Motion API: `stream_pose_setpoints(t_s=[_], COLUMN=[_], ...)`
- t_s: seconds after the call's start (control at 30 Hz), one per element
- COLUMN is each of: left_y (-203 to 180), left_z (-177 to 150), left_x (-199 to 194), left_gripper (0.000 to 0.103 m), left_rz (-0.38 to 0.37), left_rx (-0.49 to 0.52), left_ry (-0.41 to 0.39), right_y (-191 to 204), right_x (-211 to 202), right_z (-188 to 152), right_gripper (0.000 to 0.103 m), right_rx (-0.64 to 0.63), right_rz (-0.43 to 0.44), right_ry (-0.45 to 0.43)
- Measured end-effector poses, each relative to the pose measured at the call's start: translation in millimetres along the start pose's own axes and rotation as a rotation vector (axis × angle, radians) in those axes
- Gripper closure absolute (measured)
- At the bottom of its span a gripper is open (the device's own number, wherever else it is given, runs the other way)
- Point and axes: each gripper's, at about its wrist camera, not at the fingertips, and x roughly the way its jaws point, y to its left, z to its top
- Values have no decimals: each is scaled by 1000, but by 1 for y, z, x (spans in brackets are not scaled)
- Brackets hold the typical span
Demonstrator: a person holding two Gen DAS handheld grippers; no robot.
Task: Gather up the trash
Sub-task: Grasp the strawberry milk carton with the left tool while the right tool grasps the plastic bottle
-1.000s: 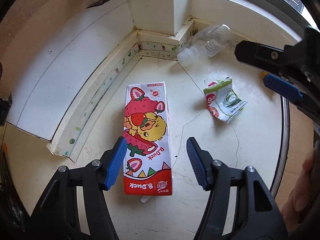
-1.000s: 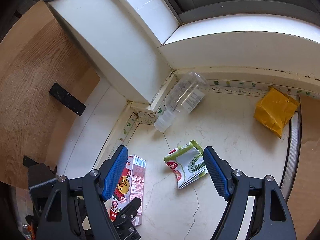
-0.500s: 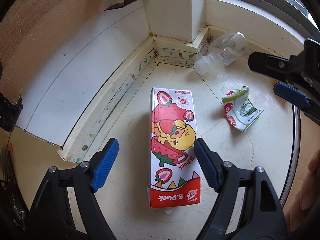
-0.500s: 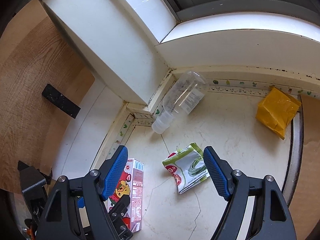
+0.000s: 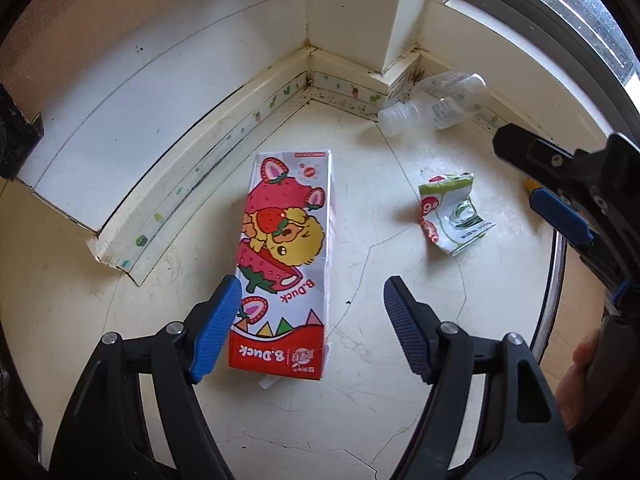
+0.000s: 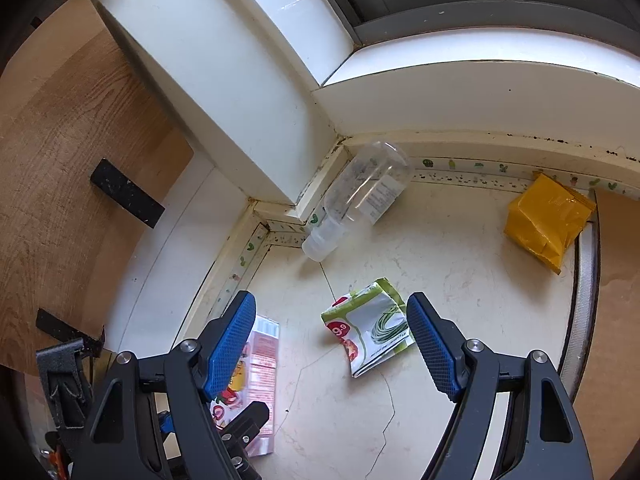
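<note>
Closing left tool (image 5: 312,316) around carton (image 5: 286,252) after sliding over it; no squeeze yet. Right tool (image 6: 332,344) stays wide open above wrapper (image 6: 372,330). Pickup next.

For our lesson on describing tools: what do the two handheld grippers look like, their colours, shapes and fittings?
Both the left gripper and the right gripper have black, angular plastic frames with triangular cut-outs and silver screw heads. Each of their jaws carries a blue, finely ribbed pad. No cables or sleeves show.
</note>
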Motion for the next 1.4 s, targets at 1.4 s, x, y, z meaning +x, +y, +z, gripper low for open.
stream_pose_setpoints(t_s=[1.4], left_y=[-37], left_z=[36], left_x=[-7], left_gripper=[54], left_rz=[263], left_rx=[205], left_ry=[-210], right_y=[-35], right_x=[95], right_z=[53], right_gripper=[24], right_rx=[295], right_rz=[55], right_ry=[-12])
